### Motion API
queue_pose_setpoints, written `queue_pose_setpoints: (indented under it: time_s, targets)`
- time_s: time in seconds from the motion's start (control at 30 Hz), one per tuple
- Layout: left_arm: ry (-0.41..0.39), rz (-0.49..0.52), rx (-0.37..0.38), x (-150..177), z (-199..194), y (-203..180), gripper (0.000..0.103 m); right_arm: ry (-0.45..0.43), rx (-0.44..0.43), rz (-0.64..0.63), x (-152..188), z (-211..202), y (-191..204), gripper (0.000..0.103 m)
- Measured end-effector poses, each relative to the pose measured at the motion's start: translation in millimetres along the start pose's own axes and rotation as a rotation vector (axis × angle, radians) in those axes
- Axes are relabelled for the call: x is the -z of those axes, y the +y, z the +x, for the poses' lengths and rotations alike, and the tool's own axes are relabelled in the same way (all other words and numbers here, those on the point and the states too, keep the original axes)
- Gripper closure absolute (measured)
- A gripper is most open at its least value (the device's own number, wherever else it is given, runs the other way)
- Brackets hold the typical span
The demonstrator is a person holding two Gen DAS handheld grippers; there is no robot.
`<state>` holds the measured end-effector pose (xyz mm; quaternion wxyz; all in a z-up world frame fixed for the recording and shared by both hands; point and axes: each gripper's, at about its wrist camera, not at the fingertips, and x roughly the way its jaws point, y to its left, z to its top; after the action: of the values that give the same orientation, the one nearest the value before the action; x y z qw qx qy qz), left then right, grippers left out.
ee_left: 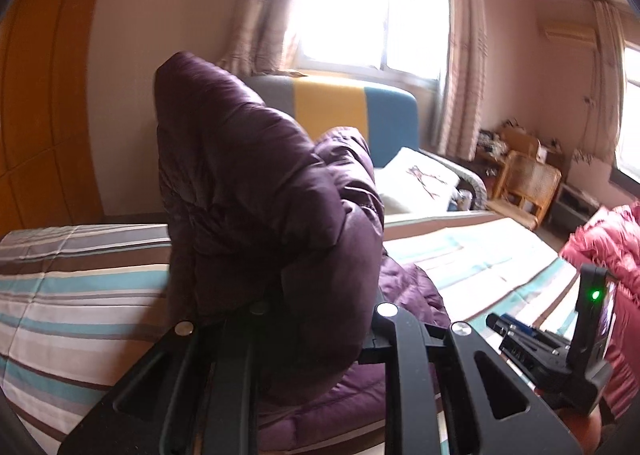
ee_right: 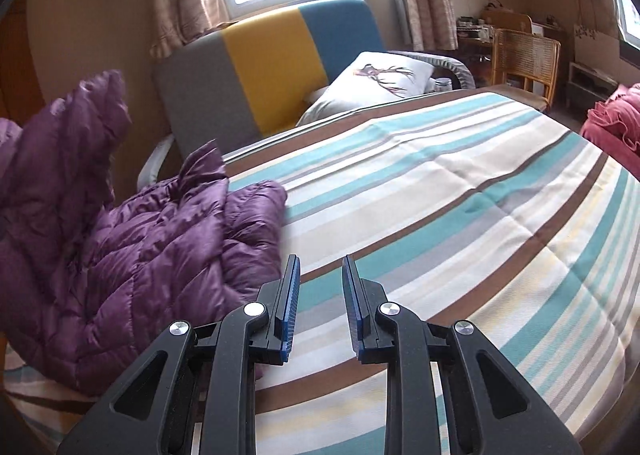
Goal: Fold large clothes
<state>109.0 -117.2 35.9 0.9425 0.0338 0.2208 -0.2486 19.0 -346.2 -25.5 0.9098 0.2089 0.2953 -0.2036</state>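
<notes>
A purple quilted down jacket (ee_left: 256, 195) lies on the striped bed. In the left wrist view a bunched part of it rises between the fingers of my left gripper (ee_left: 316, 319), which is shut on it and holds it above the bed; the fingertips are hidden by fabric. The rest of the jacket (ee_right: 132, 239) lies crumpled at the left in the right wrist view. My right gripper (ee_right: 318, 267) is open and empty, just right of the jacket's edge, above the bedcover. It also shows in the left wrist view (ee_left: 504, 325) at the lower right.
The striped bedcover (ee_right: 460, 191) spreads to the right. A pink garment (ee_right: 616, 123) lies at the bed's far right edge. Behind the bed stand a grey, yellow and blue sofa (ee_right: 264, 67) with a white pillow (ee_right: 376, 83), and a wicker chair (ee_right: 524, 51).
</notes>
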Motion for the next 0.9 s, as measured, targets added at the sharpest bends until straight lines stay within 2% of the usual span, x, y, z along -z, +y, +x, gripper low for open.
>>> queue_pose_setpoints:
  time_s: [0.33, 0.63, 0.8, 0.9]
  targets:
    - [0.087, 0.165, 0.044, 23.6, 35.0, -61.4, 0.086, -0.003, -0.002, 0.077, 0.0, -4.6, -26.5, 0.080]
    - [0.179, 0.239, 0.088, 51.0, 57.9, -96.3, 0.086, 0.006, 0.010, 0.133, 0.8, -3.3, -43.9, 0.080]
    - [0.219, 0.305, 0.088, 64.4, 71.8, -108.2, 0.086, 0.010, 0.005, 0.143, -0.3, -4.4, -47.0, 0.080]
    - [0.219, 0.287, 0.122, 58.3, 70.2, -108.9, 0.078, 0.008, 0.005, 0.142, -0.5, -5.8, -46.5, 0.080]
